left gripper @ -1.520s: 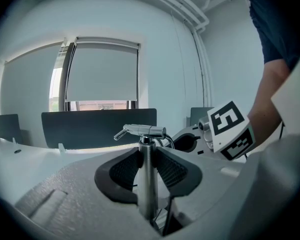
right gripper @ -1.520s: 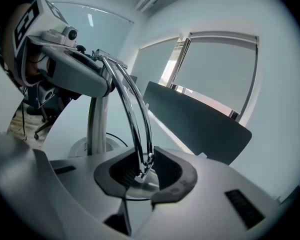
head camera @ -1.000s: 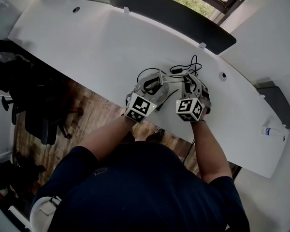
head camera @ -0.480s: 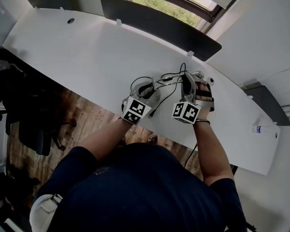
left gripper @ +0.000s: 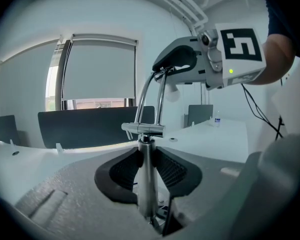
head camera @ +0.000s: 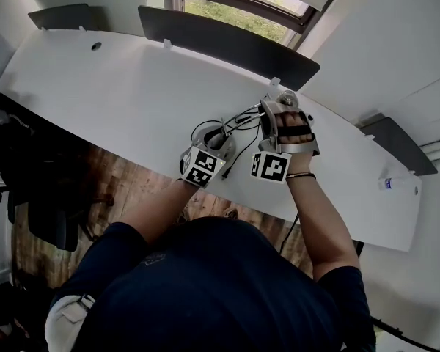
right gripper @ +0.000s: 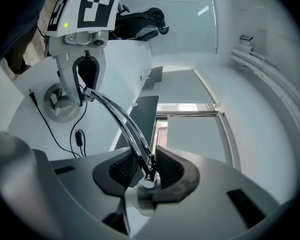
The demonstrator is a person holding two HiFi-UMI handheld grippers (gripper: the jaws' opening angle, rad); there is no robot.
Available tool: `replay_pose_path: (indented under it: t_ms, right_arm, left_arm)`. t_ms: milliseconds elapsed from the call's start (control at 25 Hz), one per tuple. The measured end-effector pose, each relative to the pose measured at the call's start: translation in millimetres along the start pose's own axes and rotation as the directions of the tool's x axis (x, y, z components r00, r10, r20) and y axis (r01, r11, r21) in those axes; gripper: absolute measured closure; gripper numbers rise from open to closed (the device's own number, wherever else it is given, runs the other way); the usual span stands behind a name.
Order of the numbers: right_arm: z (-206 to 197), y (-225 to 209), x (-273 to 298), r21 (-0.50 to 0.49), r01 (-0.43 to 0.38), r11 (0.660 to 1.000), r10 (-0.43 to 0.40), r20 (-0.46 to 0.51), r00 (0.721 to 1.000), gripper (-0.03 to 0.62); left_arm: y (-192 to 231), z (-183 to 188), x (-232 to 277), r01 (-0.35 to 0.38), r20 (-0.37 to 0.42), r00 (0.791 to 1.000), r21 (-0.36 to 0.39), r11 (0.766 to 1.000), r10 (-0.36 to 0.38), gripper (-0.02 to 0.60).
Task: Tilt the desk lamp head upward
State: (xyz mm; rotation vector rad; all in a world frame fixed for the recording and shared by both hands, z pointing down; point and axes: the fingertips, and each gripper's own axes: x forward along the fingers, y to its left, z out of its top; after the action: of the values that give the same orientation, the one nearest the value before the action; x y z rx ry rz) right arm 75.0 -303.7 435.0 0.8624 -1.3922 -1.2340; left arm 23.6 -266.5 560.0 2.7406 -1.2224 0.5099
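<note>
desk lamp is standing on the white desk at center of the head view. left gripper is clamping both pads on the chrome upright post. right gripper, at upper center-right of the head view, is opening its jaws, with the twin-rod arm and its joint to the lamp head sitting between them.

A white desk is spread across the middle; a dark panel is mounted along its far edge (below a window). A bottle is seen at right.
</note>
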Motion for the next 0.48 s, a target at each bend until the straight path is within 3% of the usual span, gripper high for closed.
replay_pose_path:
  t_ms: [480]
  right_arm:
    - [2.6,-1.2,-1.3,-0.064,-0.006,0.998,0.003,-0.047,0.999,0.482]
  left_arm:
    - [0.4,-6.9,4.6,0.017,-0.026,1.000,0.067,0.998,-0.016,0.468]
